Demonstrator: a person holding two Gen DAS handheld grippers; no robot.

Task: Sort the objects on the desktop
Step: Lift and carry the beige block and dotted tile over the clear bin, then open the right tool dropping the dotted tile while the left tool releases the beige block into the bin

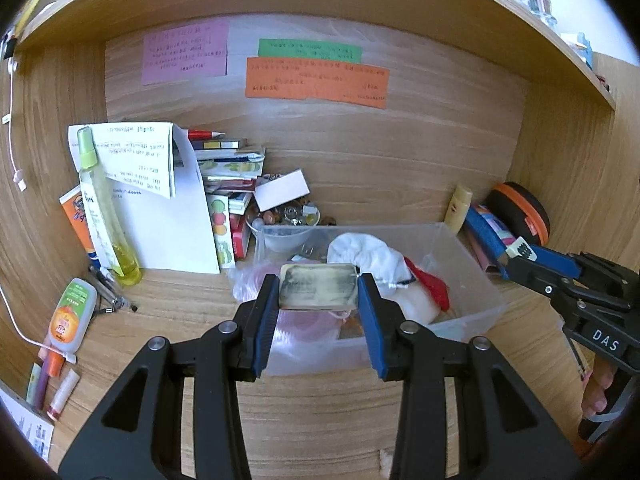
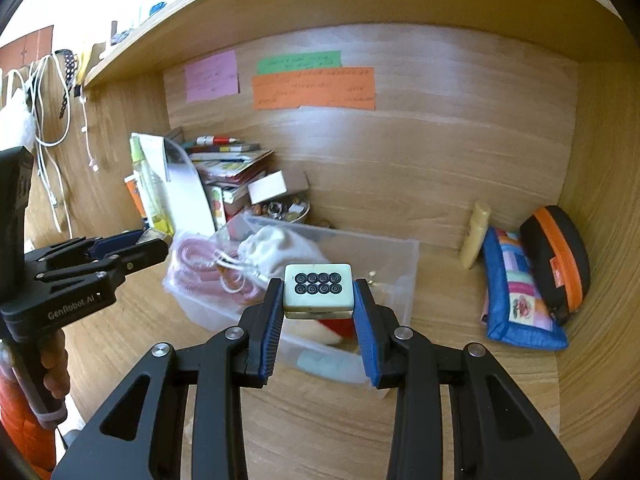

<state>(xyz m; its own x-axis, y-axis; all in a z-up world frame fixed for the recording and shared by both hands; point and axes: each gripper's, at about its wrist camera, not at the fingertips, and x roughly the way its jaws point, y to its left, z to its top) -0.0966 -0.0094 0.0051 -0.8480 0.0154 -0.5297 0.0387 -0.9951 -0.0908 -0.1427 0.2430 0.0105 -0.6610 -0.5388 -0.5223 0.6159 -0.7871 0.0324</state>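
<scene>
The wooden table (image 1: 320, 420) sits inside a wooden alcove, and the biggest thing on it is a clear plastic bin (image 1: 472, 280) near the middle. Inside the bin lie a white drawstring pouch (image 1: 368, 252), a coil of pink cord (image 2: 200, 268) in a thin bag, and something red (image 1: 432, 284) low on the right; a small bowl of trinkets (image 1: 284, 220) stands just behind the bin.

Right of the bin, a blue patchwork pouch (image 2: 516, 292) leans beside an orange-and-black zip case (image 2: 560, 256).

The left gripper (image 1: 318, 292) pinches a worn, smudged block (image 1: 318, 286) across its short ends, held above the bin's near side. The right gripper (image 2: 318, 292) is closed on a mahjong tile (image 2: 319, 290) showing eight circles, also over the bin, with what looks like a second tile stacked under it.

Both pieces look hard, stiff and fairly light, with smooth glossy faces that could slide between the pads. The flat opposite sides, as gripped here, seem the safest hold. They probably would not break if dropped, but could bounce off the hard plastic, so a low release over the soft pouch seems wise.
</scene>
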